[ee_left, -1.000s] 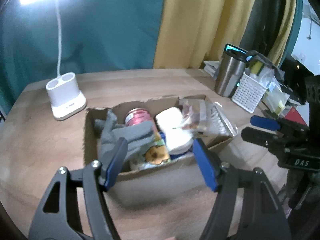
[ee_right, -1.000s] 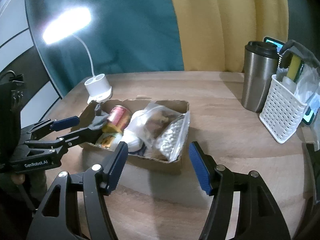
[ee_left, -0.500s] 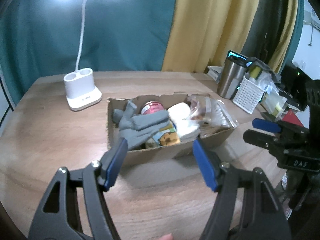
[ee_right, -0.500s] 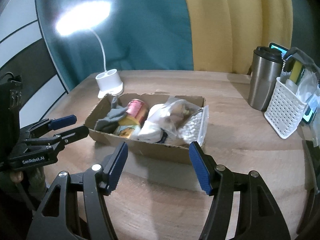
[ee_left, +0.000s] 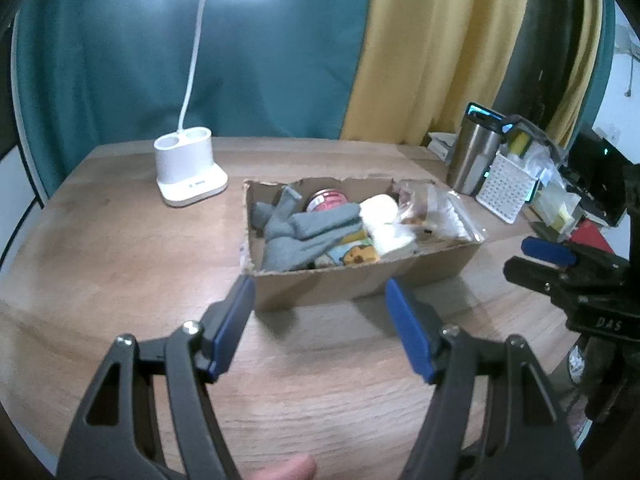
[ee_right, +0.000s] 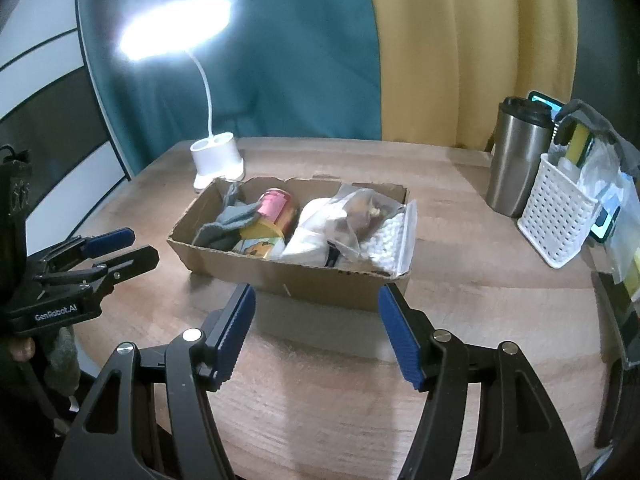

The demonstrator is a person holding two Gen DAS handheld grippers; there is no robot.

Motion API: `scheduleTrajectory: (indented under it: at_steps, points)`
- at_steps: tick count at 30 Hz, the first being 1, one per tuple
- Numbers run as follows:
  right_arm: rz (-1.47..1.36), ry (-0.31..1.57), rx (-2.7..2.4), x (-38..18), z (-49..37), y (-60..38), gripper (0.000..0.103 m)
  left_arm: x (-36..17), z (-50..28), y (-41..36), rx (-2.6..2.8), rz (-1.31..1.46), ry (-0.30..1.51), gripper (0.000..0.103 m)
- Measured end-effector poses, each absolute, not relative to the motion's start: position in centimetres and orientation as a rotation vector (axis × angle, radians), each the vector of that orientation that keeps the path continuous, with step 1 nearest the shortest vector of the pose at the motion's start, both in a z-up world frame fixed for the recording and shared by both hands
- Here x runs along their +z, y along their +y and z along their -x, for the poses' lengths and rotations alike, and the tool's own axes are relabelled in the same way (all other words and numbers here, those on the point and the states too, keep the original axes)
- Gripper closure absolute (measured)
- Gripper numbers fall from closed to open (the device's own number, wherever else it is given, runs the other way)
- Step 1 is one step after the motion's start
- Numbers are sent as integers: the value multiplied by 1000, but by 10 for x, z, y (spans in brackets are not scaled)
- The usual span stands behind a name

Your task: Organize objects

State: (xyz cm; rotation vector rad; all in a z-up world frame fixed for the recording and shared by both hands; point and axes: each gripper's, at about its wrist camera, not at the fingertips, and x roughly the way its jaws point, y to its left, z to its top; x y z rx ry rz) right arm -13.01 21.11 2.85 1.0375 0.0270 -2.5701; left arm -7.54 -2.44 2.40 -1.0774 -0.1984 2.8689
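A cardboard box (ee_left: 352,280) (ee_right: 320,280) stands on the wooden table. It holds grey gloves (ee_left: 304,232) (ee_right: 228,224), a pink-topped can (ee_left: 326,200) (ee_right: 276,210), a white soft item (ee_left: 384,220), a cartoon-print pack (ee_left: 354,256) and clear bags with snacks and white pellets (ee_left: 436,212) (ee_right: 372,224). My left gripper (ee_left: 320,320) is open and empty, just in front of the box. My right gripper (ee_right: 316,328) is open and empty, also short of the box. Each gripper shows in the other's view, the right one (ee_left: 536,260) and the left one (ee_right: 116,248).
A lit white desk lamp (ee_left: 188,176) (ee_right: 216,160) stands behind the box at the left. A steel tumbler (ee_left: 474,156) (ee_right: 516,160) and a white perforated basket (ee_left: 506,188) (ee_right: 556,216) with bags stand at the right. Curtains hang behind the table.
Both grippers have pulled back and up from the box, so it looks smaller and farther. The grey gloves lie in the box, free of the left gripper. Both stay open.
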Motion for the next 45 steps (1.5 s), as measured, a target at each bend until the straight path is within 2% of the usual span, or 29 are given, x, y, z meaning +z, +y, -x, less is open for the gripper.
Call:
scheduleTrajectory:
  at_steps: [5,7,8,10,45]
  points:
    - [-1046,34,-2570,26,127,210,34,20,74,-26,2863,1089,-219,33]
    - [-1049,27,-2573,25,126,211,28,20,74,-27,2888,1088,-214,32]
    - [-1048,22,-2573,25,126,211,26,20,73,-28,2894,1088,-214,23]
    - [-1049,22,-2575,25,126,211,26,20,72,-29,2892,1077,-226,16]
    - [-1055,5,-2578,25,129,217,26,21,78,-32,2897,1108,-214,14]
